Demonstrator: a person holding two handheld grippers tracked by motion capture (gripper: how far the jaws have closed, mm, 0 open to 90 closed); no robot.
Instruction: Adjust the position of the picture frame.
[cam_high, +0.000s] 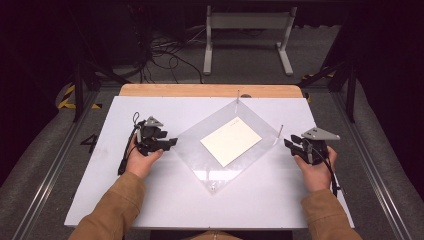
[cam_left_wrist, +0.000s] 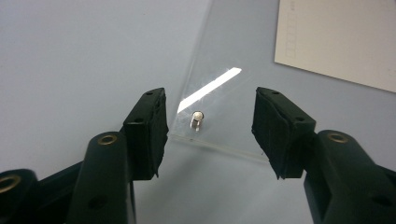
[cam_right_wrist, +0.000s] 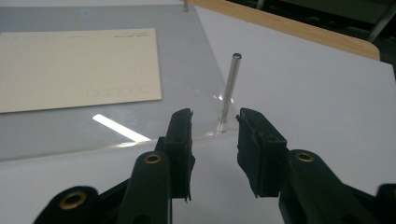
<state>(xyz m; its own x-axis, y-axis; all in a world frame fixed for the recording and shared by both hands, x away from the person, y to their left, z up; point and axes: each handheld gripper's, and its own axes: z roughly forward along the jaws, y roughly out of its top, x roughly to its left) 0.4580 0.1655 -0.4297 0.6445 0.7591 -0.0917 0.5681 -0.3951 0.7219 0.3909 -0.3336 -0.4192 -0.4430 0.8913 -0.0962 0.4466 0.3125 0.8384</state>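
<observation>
Here, clear acrylic sheet (cam_high: 220, 165) between left tongs (cam_high: 172, 142) and right tongs (cam_high: 289, 144), both half-open, empty.

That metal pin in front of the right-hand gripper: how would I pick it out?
On the white table lies a clear plastic sheet, set like a diamond, with a cream card in its middle. The tall pin stands at the sheet's right corner; the left corner's pin is a short stub.

A clear acrylic sheet (cam_high: 200, 157) lies flat, turned diamond-wise on the table, metal pins (cam_high: 278, 135) upright at its corners, covering a cream card (cam_high: 231, 140).
</observation>
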